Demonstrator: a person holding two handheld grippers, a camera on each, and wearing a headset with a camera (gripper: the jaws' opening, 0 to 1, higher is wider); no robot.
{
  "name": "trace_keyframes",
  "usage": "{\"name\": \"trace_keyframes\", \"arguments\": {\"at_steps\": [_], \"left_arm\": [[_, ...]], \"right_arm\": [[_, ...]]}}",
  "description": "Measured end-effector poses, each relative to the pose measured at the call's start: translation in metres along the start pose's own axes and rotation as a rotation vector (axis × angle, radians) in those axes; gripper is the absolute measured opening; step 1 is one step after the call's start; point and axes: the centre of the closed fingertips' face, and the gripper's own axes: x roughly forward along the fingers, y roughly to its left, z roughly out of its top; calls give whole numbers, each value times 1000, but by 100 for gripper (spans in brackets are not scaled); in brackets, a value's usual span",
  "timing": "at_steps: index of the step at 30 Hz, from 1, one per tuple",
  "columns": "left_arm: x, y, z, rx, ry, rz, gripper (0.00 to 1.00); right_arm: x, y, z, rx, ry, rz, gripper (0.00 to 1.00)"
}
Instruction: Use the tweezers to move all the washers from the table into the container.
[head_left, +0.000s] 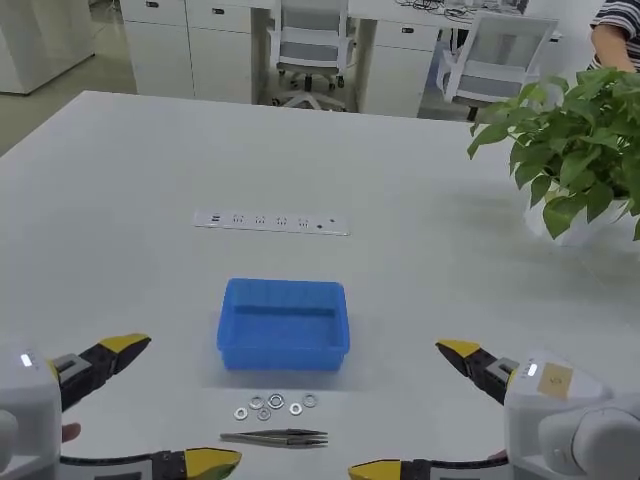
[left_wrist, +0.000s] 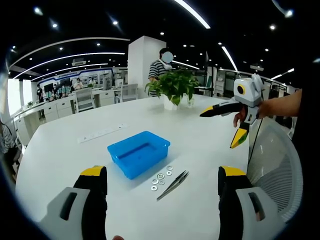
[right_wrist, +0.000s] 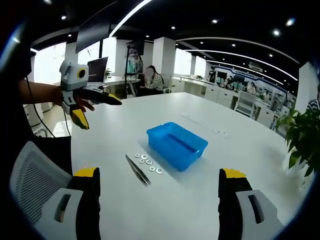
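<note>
Hovering wide open, empty: left gripper (head_left: 185, 400), right gripper (head_left: 402, 408); best pinch slim metal tweezers (head_left: 275, 437) mid-length without nudging small silver washers (head_left: 273, 404)

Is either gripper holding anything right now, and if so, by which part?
Nothing is held. The left gripper and the right gripper are both open and empty above the table; the tweezers lie untouched beside the washers.
</note>
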Motion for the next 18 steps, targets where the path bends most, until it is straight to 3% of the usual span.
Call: {"name": "trace_keyframes", "arguments": {"at_steps": [18], "left_arm": [[1,0,1,3,0,0,98]], "right_arm": [[-1,0,0,-6,0,5,100]]}}
